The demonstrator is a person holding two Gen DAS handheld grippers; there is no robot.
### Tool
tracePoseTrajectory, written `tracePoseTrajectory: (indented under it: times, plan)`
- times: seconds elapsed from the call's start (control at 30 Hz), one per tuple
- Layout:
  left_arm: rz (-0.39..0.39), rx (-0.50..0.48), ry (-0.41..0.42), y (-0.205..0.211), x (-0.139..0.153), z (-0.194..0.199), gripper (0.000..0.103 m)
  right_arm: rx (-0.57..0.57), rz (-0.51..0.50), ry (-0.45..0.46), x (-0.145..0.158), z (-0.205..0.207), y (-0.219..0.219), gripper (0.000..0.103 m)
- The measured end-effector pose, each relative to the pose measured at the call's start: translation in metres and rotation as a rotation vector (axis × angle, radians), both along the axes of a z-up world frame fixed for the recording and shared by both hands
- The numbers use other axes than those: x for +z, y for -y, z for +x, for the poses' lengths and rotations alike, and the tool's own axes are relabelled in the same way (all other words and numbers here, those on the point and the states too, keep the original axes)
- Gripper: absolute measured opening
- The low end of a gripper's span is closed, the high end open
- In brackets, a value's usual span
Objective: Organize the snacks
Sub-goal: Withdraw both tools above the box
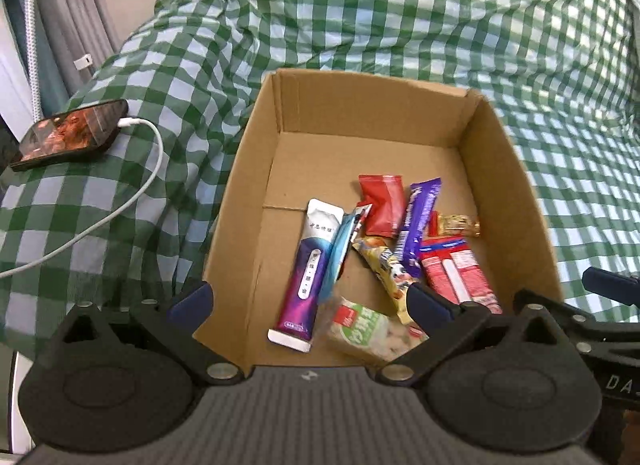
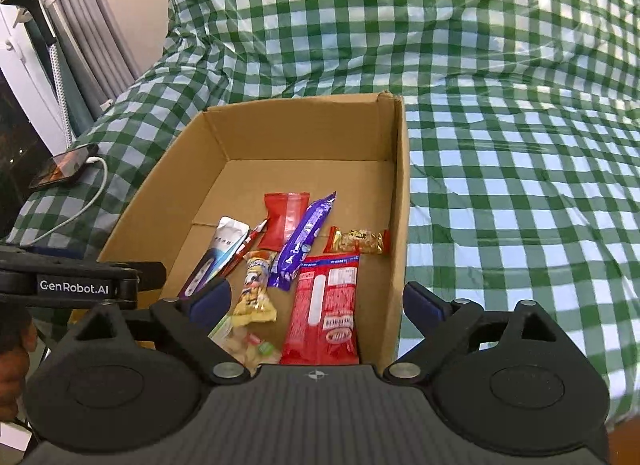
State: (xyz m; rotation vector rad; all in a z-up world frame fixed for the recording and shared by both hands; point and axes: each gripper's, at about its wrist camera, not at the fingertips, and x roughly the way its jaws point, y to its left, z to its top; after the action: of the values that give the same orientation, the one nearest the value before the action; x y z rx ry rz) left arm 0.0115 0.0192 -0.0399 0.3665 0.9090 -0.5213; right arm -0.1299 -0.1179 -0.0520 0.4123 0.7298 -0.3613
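Cardboard, plain brown and open-topped, makes up the box point(image 1: 248, 169) on the bed with its green-and-white checked cover point(image 1: 400, 9), and every snack in sight already lies on its floor. From the left gripper point(image 1: 310, 301) the heap sits straight ahead at twelve o'clock, just beyond and below the fingertips. The long purple-and-white sachet point(image 1: 310, 265) runs from six to twelve, nearly along the gripper's own line, with a pale green-and-white rice-cracker packet point(image 1: 370, 329) just beside its near end at about four o'clock. The right gripper point(image 2: 316, 301) hangs over the box's near right corner, its right finger outside the wall. Below it, the red flat wrapper with white panels point(image 2: 326, 309) also lies lengthwise, six to twelve, with the yellow cartoon-printed packet point(image 2: 256, 289) at its ten o'clock. Farther in lie a purple chocolate bar point(image 2: 302, 241), a small red pouch point(image 2: 285, 221) and a gold-wrapped candy point(image 2: 360, 242) at one o'clock.

Both pairs of jaws stand spread wide, gripping nothing and touching no wrapper. No snack shows outside the box, so the sorting looks close to done; any tidying inside would fall to whichever hand is above the piece.
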Motion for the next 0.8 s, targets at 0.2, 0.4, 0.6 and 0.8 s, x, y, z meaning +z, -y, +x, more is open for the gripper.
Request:
tracePoseTrajectory:
  times: [0.2, 0.4, 0.6, 0.8]
  plan:
    - [-0.036, -0.005, 0.034, -0.018, 0.024, -0.027, 0.103, -0.020, -0.038, 0.019, 0.019, -0.023, -0.020, 0.096]
    - [-0.103, 0.021, 0.044, -0.045, 0.041, -0.055, 0.103, -0.005, -0.103, 0.043, 0.034, -0.048, -0.053, 0.098]
    - [-0.101, 0.033, 0.072, -0.065, 0.050, -0.073, 0.103, 0.019, -0.140, 0.053, 0.041, -0.072, -0.079, 0.098]
    - [-0.085, 0.072, 0.149, -0.080, 0.060, -0.088, 0.103, 0.023, -0.179, 0.082, 0.050, -0.087, -0.095, 0.100]
